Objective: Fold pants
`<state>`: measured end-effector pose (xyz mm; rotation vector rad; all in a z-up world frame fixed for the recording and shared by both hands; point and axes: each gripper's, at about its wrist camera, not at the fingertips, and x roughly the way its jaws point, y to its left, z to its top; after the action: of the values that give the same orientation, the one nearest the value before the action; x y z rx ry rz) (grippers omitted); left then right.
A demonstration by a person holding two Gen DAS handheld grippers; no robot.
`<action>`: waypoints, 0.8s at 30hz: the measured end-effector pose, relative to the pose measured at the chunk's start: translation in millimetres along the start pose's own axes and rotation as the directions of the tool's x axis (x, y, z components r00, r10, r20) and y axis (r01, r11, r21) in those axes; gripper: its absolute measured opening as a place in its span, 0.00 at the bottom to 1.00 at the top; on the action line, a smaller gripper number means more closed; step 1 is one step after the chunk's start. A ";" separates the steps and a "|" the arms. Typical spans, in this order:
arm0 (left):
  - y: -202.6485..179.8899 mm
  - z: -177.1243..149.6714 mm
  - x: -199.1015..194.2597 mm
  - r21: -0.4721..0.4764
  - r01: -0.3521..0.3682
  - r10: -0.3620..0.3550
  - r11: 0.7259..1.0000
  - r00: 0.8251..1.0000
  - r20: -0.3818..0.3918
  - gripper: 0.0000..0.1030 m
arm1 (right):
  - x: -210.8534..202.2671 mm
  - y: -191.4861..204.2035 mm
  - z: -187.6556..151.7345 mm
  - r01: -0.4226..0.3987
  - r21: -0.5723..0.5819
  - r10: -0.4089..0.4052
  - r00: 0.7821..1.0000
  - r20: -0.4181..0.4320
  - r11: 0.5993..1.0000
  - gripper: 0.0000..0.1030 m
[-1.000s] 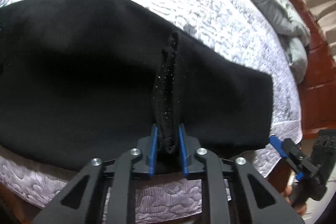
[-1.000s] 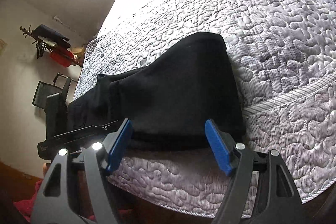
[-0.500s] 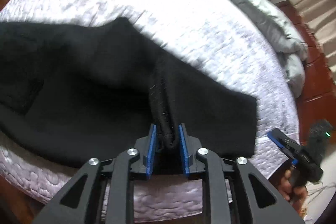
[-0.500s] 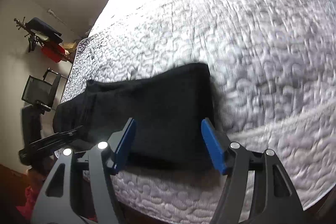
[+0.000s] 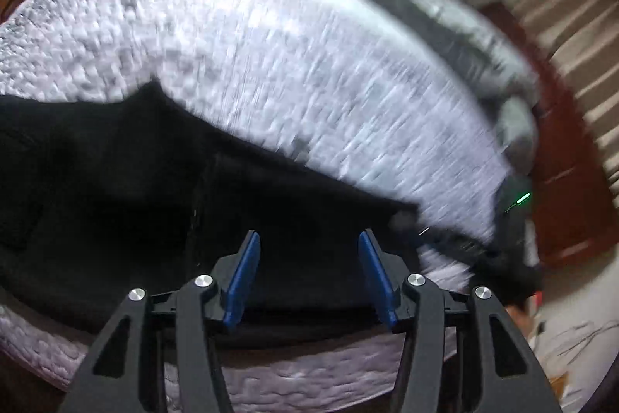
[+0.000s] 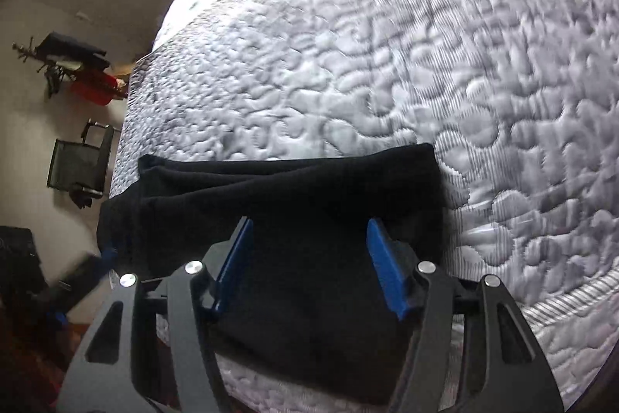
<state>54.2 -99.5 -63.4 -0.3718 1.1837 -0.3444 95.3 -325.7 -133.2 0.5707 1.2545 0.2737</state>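
Note:
Black pants (image 5: 116,204) lie folded along the near edge of a bed with a white quilted cover (image 5: 271,57). My left gripper (image 5: 309,237) hovers over the middle of the pants. Its jaws are opening, and no cloth is pinched between its blue pads (image 5: 243,269). In the right wrist view, the pants (image 6: 294,188) end in a straight edge on the right. My right gripper (image 6: 309,225) stands open just above that end, its pads apart from the cloth. The right gripper (image 5: 514,219) shows blurred at the right of the left wrist view.
A grey duvet (image 5: 464,37) is bunched along the far side of the bed, with red-brown wooden furniture (image 5: 561,188) beyond it. A black chair (image 6: 77,165) and a wall rack with a red item (image 6: 93,88) stand left of the bed. The mattress edge (image 6: 541,300) runs under the grippers.
My left gripper has let go of the pinched ridge of black cloth, opened and risen. My right gripper has moved in over the end of the pants and narrowed a little.

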 end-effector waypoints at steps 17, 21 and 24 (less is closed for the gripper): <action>25.6 -27.1 36.1 0.083 -0.113 0.115 0.990 0.993 -0.023 0.59 | -15.6 -21.0 -59.5 -0.018 0.067 0.018 1.000 0.005 0.998 0.63; 33.7 -24.0 17.6 0.026 -0.063 0.064 0.998 0.997 -0.038 0.57 | -19.2 -11.6 -57.7 0.023 0.029 -0.023 1.000 -0.002 0.999 0.63; 52.5 -28.6 -19.8 -0.034 -0.043 0.043 0.998 0.999 0.011 0.58 | -34.7 7.7 -62.1 0.030 -0.015 -0.030 0.999 0.021 0.999 0.66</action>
<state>24.2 -46.8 -80.4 -0.3768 1.1861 -0.2847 26.9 -320.7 -113.0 0.5398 1.2390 0.2512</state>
